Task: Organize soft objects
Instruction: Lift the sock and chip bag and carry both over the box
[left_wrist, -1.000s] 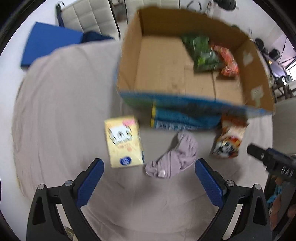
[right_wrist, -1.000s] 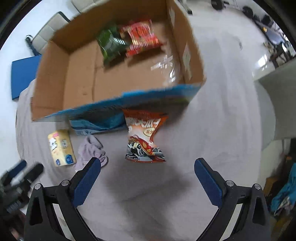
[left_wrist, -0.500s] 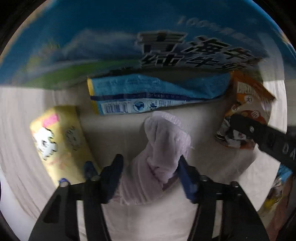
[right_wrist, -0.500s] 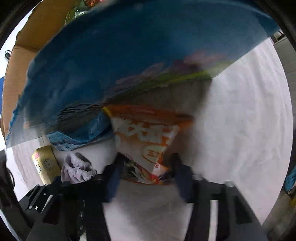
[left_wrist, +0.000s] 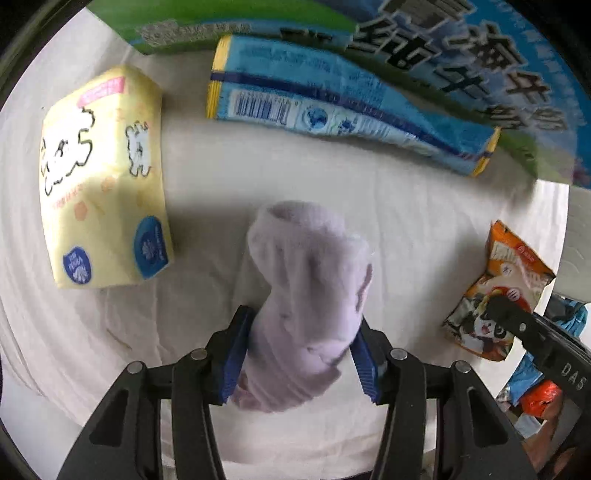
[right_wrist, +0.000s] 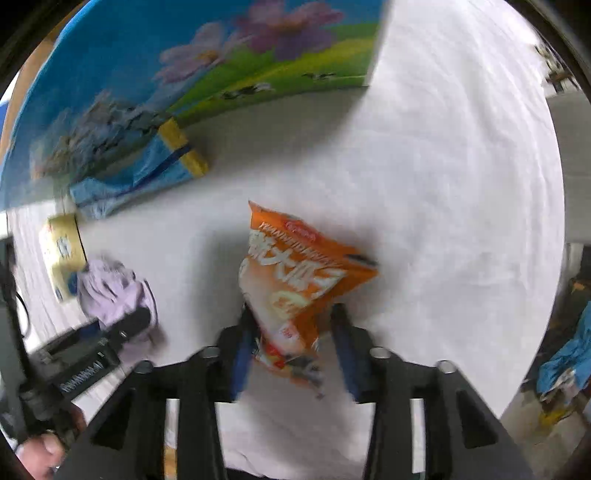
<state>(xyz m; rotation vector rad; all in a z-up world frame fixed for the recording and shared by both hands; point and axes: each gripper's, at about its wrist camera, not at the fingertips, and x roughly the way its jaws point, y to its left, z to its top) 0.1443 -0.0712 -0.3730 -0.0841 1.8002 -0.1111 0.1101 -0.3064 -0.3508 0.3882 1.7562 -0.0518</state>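
Clamped on a soft, fuzzy lilac sock (left_wrist: 308, 291): left gripper (left_wrist: 301, 354), blue fingers (left_wrist: 236, 350) squeezing it from both sides, long way of the sock running straight out ahead toward the big printed cardboard box (left_wrist: 480, 55). Clamped on a crinkly orange snack bag (right_wrist: 295, 288): right gripper (right_wrist: 291, 339), bag sticking out forward too, a bit blurry. Both just above the white cloth-covered table (right_wrist: 443, 184). Box wall close in front, so probably up first, then over the edge. Just beside the sock on its left, a yellow tissue pack (left_wrist: 99, 181); against the box, a long blue packet (left_wrist: 351, 107). Open room on the far right side of the cloth.
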